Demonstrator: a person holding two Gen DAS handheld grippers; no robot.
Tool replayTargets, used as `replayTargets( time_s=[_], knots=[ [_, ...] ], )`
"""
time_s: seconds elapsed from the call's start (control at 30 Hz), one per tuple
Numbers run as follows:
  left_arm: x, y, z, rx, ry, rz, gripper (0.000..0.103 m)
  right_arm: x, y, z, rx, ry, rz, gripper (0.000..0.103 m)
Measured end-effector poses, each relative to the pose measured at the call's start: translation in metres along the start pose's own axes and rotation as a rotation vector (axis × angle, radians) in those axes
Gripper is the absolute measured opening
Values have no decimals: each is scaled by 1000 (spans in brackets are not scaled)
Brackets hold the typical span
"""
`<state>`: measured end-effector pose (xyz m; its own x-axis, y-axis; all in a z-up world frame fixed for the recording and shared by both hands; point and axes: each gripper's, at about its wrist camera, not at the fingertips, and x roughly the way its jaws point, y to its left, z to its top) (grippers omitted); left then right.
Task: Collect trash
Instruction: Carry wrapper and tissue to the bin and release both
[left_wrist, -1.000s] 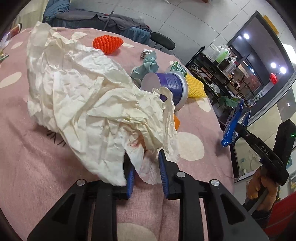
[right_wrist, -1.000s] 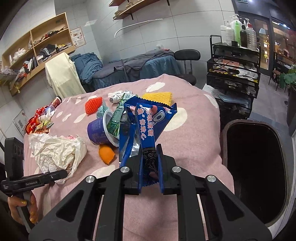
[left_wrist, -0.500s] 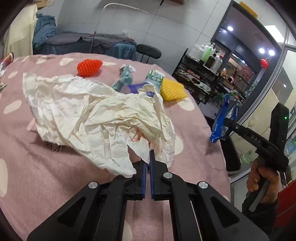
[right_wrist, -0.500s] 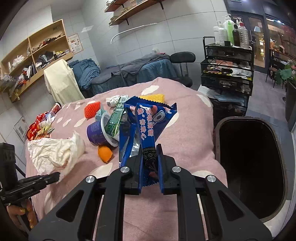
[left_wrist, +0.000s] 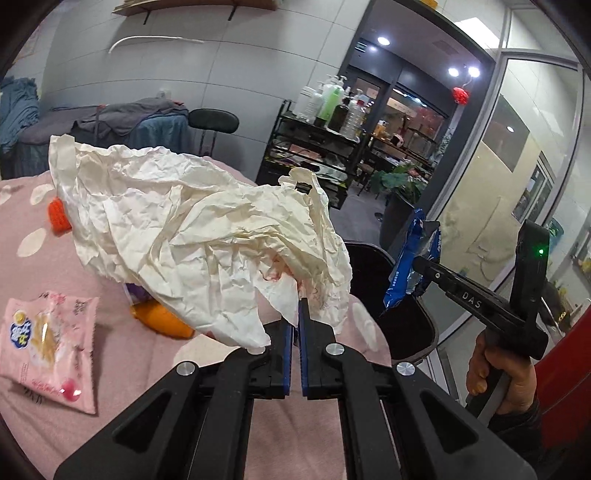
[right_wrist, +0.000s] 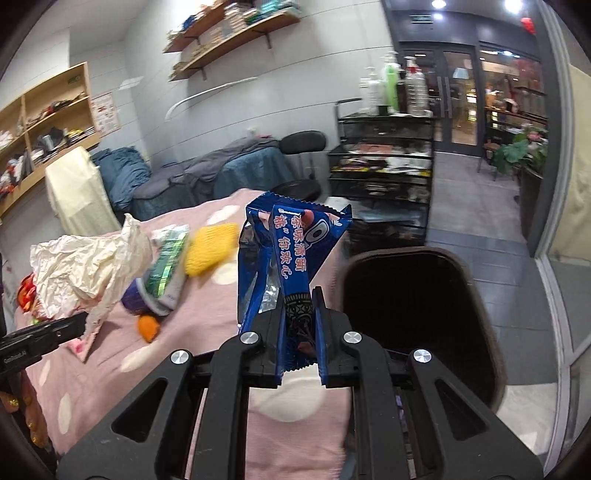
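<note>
Paper (left_wrist: 192, 236) hung clamped in our left gripper (left_wrist: 295, 332), wrapper (right_wrist: 291, 266) in our right gripper (right_wrist: 301, 321) beside the bin (right_wrist: 417, 317); next we needed both over it, jaws parting.

Both grippers clamped tight, each with a hand on its grip

The left gripper (left_wrist: 296, 325) has its blue-padded jaws pinched almost flat together on a corner of the crumpled paper (left_wrist: 192, 236), tilted a bit downward with the sheet hanging off the tips. The right gripper (right_wrist: 299, 317) is closed on the tail of the blue snack wrapper (right_wrist: 291, 258) (pads pressing it from both sides), angled down too. From the left wrist camera you can see the right hand (left_wrist: 506, 373) wrapped around its black handle; the left hand's fingers (right_wrist: 22, 417) peek in at the edge.
</note>
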<state>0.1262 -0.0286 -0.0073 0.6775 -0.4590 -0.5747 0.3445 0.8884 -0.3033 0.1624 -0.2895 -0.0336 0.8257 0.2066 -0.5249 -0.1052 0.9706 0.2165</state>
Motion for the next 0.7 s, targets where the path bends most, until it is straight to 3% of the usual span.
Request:
replayTargets(
  time_s=[0.23, 0.3, 0.33, 0.37, 0.43, 0.7],
  knots=[
    [45, -40, 16, 92, 54, -79, 4, 14, -58, -8, 73, 42, -203, 14],
    [55, -51, 17, 115, 75, -102, 4, 23, -76, -14, 115, 72, -225, 22],
    [61, -56, 18, 129, 87, -111, 4, 27, -83, -19, 132, 86, -228, 34],
    [66, -60, 16, 144, 98, -116, 4, 30, -89, -23, 150, 96, -229, 55],
    [75, -68, 15, 164, 122, -132, 4, 32, -99, -32, 194, 103, -236, 67],
    [114, -97, 9, 211, 221, -173, 4, 19, -129, -51, 307, 75, -299, 68]
  ],
)
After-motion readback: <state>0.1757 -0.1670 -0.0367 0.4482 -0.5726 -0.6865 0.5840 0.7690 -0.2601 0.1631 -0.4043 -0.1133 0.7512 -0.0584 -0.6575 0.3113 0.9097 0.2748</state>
